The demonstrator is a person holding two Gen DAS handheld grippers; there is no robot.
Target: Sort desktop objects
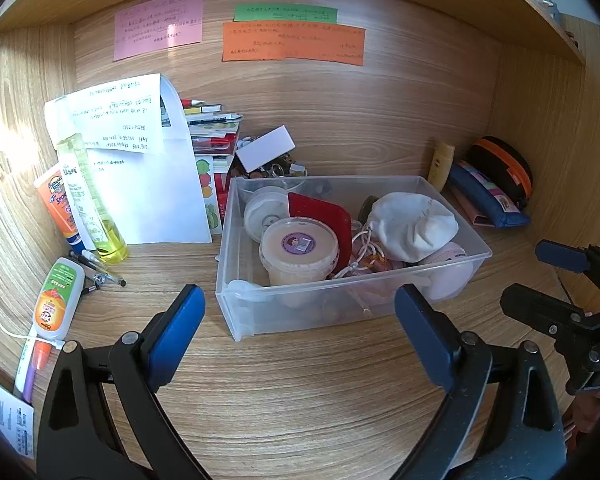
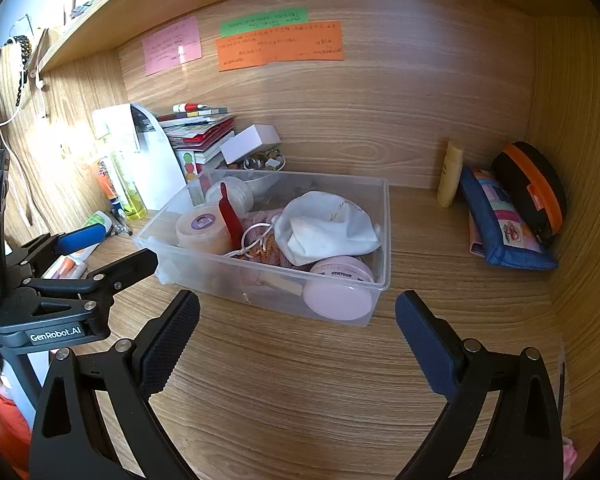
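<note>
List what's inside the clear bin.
In the bin: white pouch, beige tub, red card, white jar, pink jar, and white cord over pink items. Whatever lies beneath the pouch is hidden.

Each gripper, left gripper (image 1: 300, 320) and right gripper (image 2: 298, 324), is built of black angular arms joined by silver rivets. Blue textured pads (image 2: 168, 344) are fitted to the jaws. "GenRobot.AI" is printed in white on the left gripper's body.

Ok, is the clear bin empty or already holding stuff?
Holding stuff. The clear bin has no lid and contains a white pouch, an orange-lidded tub, a pink jar and more.
</note>
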